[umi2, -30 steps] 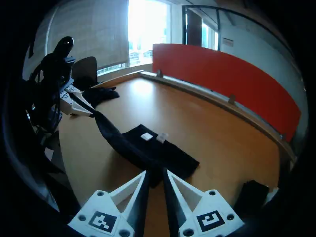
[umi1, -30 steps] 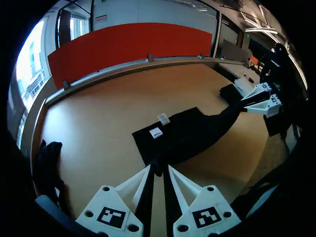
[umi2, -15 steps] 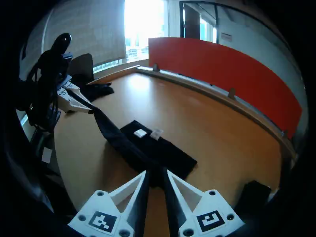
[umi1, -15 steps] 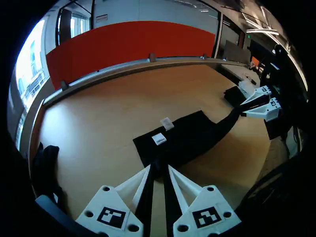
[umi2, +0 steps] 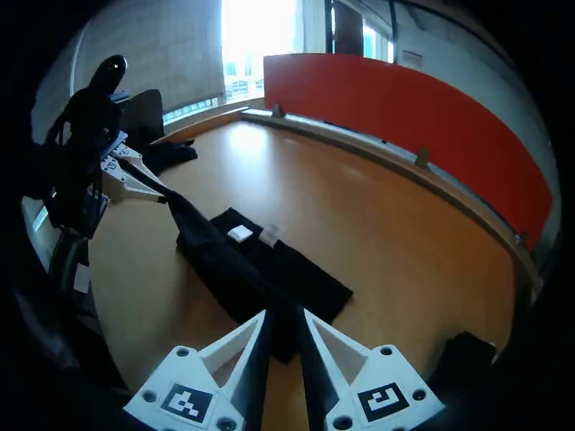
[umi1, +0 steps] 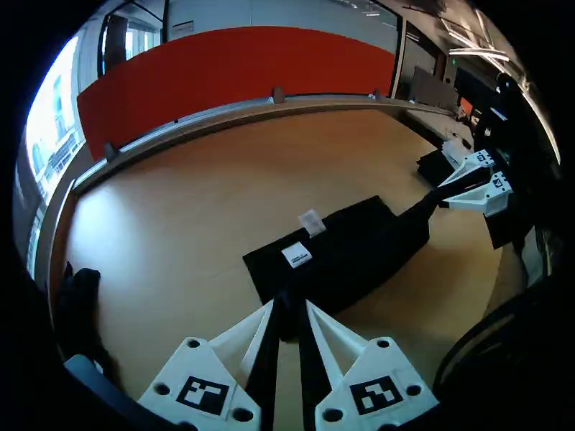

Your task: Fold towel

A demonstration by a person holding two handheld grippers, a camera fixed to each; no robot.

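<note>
left gripper point(umi1: 287, 310) and right gripper point(umi2: 284, 321) each pinch an end (corners i think, hard to see) of the black towel point(umi1: 352, 248) mid-frame on the table point(umi1: 180, 208), pulling that edge taut for a clean fold.

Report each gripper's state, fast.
Left gripper: shut on the black towel.
Right gripper: shut on the black towel's other end.

Cannot see the towel point(umi1: 352, 248) corners pinched inside left tool point(umi1: 290, 307) and right tool point(umi2: 284, 317). Cannot read its white tags point(umi1: 296, 254): too small.
</note>
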